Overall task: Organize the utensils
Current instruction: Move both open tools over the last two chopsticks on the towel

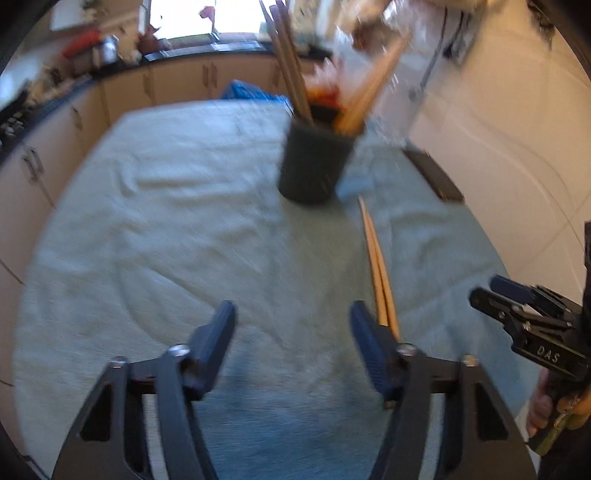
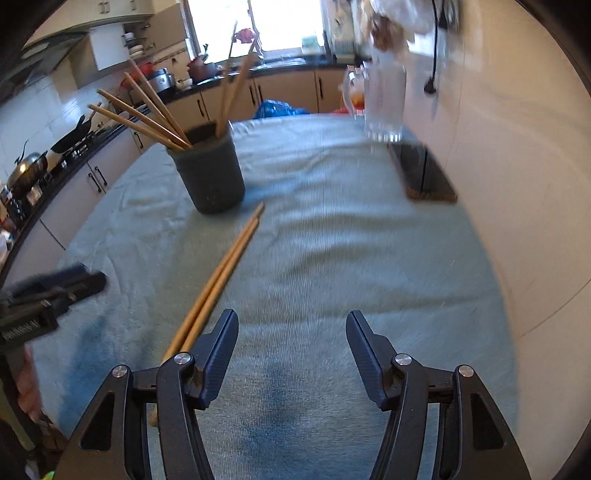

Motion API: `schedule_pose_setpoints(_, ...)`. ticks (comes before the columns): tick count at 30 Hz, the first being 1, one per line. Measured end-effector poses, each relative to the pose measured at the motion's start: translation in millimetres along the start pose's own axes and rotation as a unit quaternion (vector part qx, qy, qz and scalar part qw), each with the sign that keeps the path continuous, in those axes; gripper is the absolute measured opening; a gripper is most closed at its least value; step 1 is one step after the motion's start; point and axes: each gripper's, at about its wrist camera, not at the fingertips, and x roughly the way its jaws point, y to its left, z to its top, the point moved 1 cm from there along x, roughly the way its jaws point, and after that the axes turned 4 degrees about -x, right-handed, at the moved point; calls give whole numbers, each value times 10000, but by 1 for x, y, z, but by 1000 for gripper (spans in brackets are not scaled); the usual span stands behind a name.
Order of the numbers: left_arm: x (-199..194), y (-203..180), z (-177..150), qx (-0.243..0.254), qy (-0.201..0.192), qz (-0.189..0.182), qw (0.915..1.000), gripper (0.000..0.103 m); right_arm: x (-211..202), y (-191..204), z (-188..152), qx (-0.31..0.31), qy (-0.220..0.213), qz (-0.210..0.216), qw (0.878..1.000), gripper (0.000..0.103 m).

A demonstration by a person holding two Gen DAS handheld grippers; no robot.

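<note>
Wooden chopsticks [image 2: 218, 280] between both tools.

Daylight pours in from a window [image 2: 258, 22] at the far end, blown out to plain white in both views. The left wrist view is smeared by motion blur: the dark holder [image 1: 314, 162] and the sticks in it are streaked, the cloth's weave lost. The right wrist view is sharper, though the glass jar [image 2: 384, 99] near the wall is blurred. A soft shadow darkens the cloth on the tabletop [image 2: 332, 258] nearest the camera. Fisheye bending curves the cabinets and the wall, with black corners.
</note>
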Motion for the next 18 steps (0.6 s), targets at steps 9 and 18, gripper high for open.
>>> schedule_pose_setpoints(9, 36, -45, -20, 793, 441, -607, 9940, 36, 22, -21, -3, 321, 125, 183, 9992, 65)
schedule_pose_setpoints(18, 51, -60, -15, 1075, 541, -274, 9924, 14, 34, -18, -3, 413, 191, 311, 9985, 65)
